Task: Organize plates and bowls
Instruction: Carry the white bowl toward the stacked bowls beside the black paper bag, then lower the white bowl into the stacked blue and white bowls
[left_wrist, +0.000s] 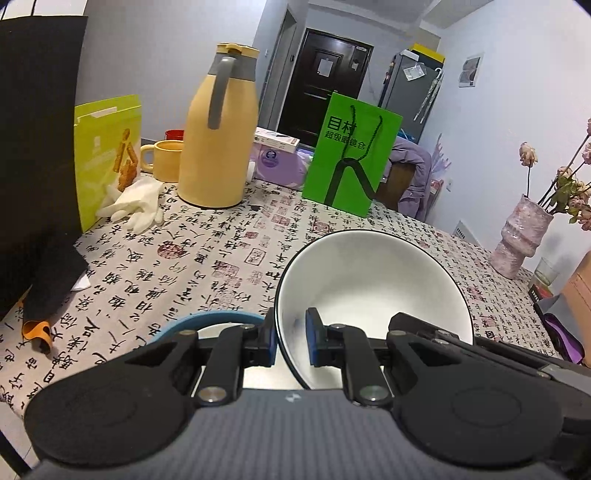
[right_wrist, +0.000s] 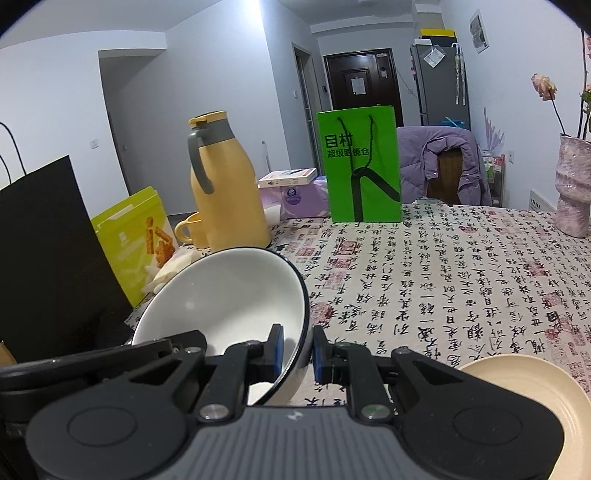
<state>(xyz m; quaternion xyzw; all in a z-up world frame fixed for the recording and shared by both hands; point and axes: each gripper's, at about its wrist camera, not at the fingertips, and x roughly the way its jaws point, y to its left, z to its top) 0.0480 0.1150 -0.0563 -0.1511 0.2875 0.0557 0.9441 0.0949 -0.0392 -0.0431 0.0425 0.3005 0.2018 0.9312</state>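
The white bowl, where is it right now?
The white bowl is over the patterned tablecloth, pinched by its rim between both grippers: left gripper on one side, right gripper on the other.

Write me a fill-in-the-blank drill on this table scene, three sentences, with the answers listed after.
1. Both the left gripper and the right gripper are clamped on the rim of the same white ____.
2. The paper bag standing near the table's far edge, with a cord handle, is coloured ____.
3. The yellow mug stands beside a tall yellow ____ with a grey handle.

Missing words: bowl; green; jug
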